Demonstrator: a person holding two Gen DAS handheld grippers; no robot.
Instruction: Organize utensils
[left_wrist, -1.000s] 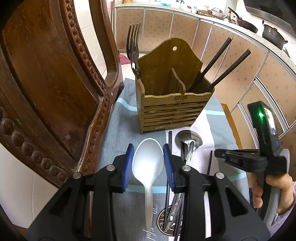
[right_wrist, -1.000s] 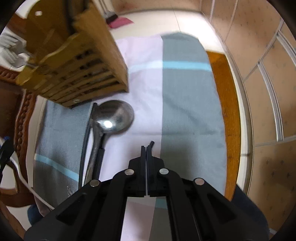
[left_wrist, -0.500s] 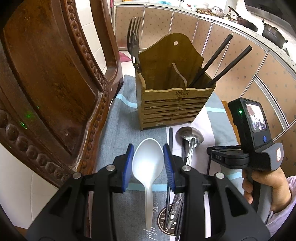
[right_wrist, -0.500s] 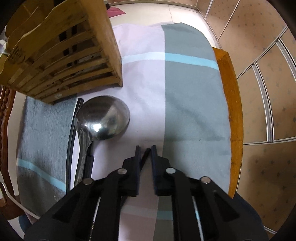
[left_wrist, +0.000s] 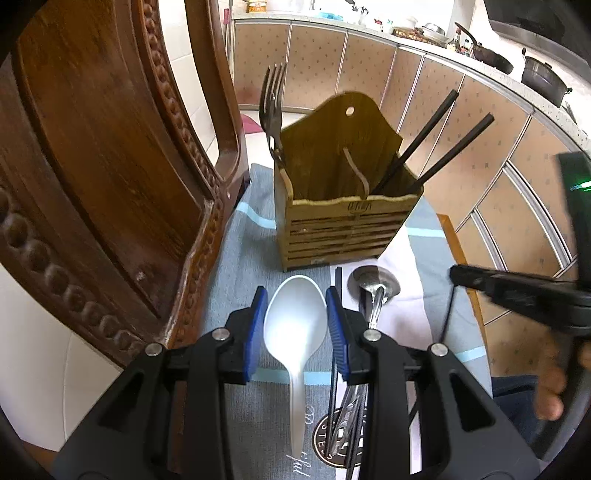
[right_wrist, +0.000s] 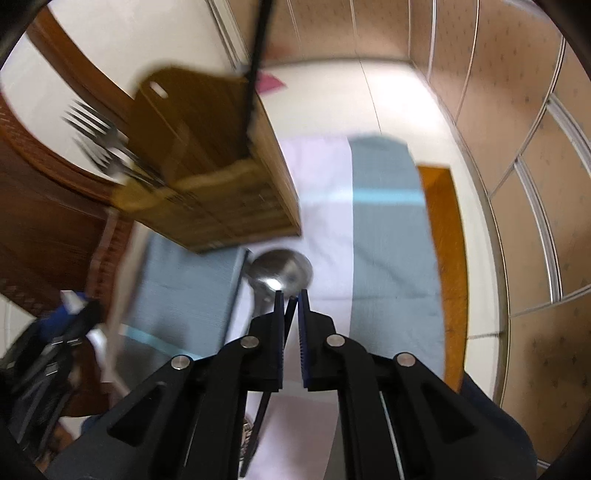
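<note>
A wooden utensil holder (left_wrist: 343, 206) stands on the cloth with forks (left_wrist: 271, 107) in its left part and two black chopsticks (left_wrist: 436, 140) in its right part. My left gripper (left_wrist: 295, 306) is open and straddles the bowl of a white plastic spoon (left_wrist: 293, 325) lying on the cloth. A metal spoon (left_wrist: 375, 286) and more black chopsticks (left_wrist: 337, 332) lie to its right. My right gripper (right_wrist: 290, 299) is shut on a black chopstick (right_wrist: 266, 398) that hangs down from its tips (left_wrist: 458, 275), lifted off the cloth. The holder (right_wrist: 207, 177) looks blurred in the right wrist view.
A carved wooden chair back (left_wrist: 103, 177) stands close on the left. The grey, white and blue cloth (left_wrist: 417, 314) covers a small wooden table whose edge (right_wrist: 443, 258) shows on the right. Kitchen cabinets (left_wrist: 498, 177) run behind.
My right gripper has closed on a black chopstick and lifted it up off the cloth, tilting upward. My left gripper has stayed over the white spoon.
</note>
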